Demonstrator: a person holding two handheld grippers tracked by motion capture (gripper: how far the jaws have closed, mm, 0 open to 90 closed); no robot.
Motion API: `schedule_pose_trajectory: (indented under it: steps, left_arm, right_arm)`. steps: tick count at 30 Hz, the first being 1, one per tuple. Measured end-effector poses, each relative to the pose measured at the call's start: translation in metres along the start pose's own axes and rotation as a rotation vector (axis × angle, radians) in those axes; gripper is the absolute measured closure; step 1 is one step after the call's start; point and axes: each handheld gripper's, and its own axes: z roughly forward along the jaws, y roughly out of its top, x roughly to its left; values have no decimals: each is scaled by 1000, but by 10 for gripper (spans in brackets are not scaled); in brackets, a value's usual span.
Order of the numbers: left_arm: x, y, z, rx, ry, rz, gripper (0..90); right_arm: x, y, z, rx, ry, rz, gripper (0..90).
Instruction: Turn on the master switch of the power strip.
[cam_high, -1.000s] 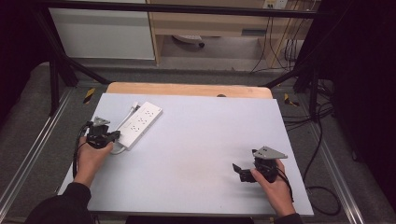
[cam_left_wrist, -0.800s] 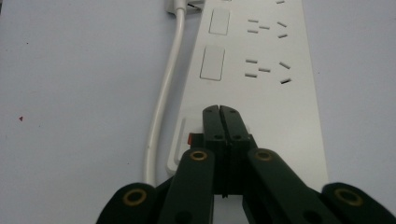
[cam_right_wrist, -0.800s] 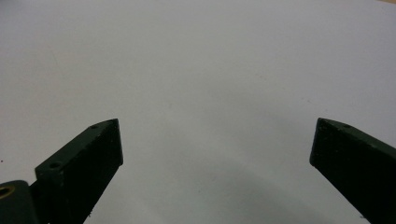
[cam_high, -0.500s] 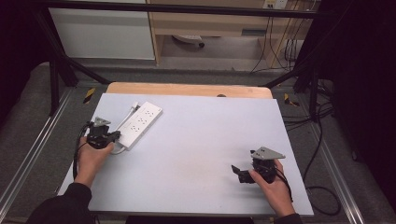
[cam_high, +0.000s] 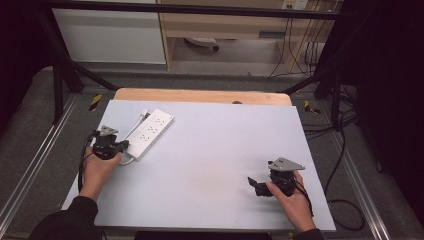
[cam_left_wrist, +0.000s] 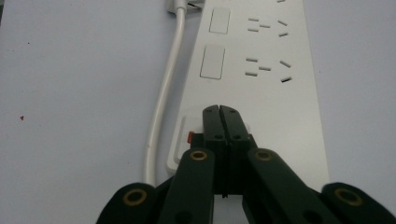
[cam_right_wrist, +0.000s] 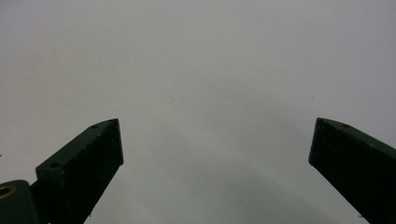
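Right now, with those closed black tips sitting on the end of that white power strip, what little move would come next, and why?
Probably a small press down. The left gripper, jaws closed together, rests at the power strip beside its red switch. The right gripper sits open, far off.

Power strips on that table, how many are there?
1. The white power strip lies at the table's far left, its near end under the shut left claw. The open right claw hovers near right over bare tabletop.

table (cam_high: 210, 165): pale grey top | floor (cam_high: 30, 130): grey carpet | rear: wooden shelf unit (cam_high: 225, 25), white cabinet (cam_high: 110, 35)
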Motion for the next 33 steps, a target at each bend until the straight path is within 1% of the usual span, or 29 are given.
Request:
schedule_pose_trajectory:
  steps: [7, 11, 13, 15, 17, 20, 25, 31, 33]
  left_arm:
    - [1, 0, 0, -2, -7, -9, 900]
    - [1, -1, 0, -4, -5, -4, 900]
    - [1, -1, 0, -8, -7, -8, 900]
    - [2, -2, 0, -16, -7, -25, 900]
    - [1, -2, 0, -16, -3, -14, 900]
    - [0, -2, -1, -17, 2, -11, 900]
    - [0, -1, -1, -14, 2, -12, 900]
    - [0, -1, -1, -13, 2, -9, 900]
    - [1, 0, -2, -15, -2, -17, 900]
  right_arm:
    - [-1, 0, 0, 4, -5, 0, 36]
    - [-1, -1, -1, 9, -6, 4, 36]
    - [-1, -1, -1, 9, -5, 6, 36]
    - [-1, -1, -1, 10, -7, 6, 37]
    - [-2, -1, 0, 16, -12, 5, 37]
    - [-2, -1, 0, 17, -13, 7, 37]
    - [-2, -1, 0, 13, -14, 3, 37]
    - [-2, -1, -1, 9, -13, 10, 37]
    - [-2, -1, -1, 9, -14, 6, 37]
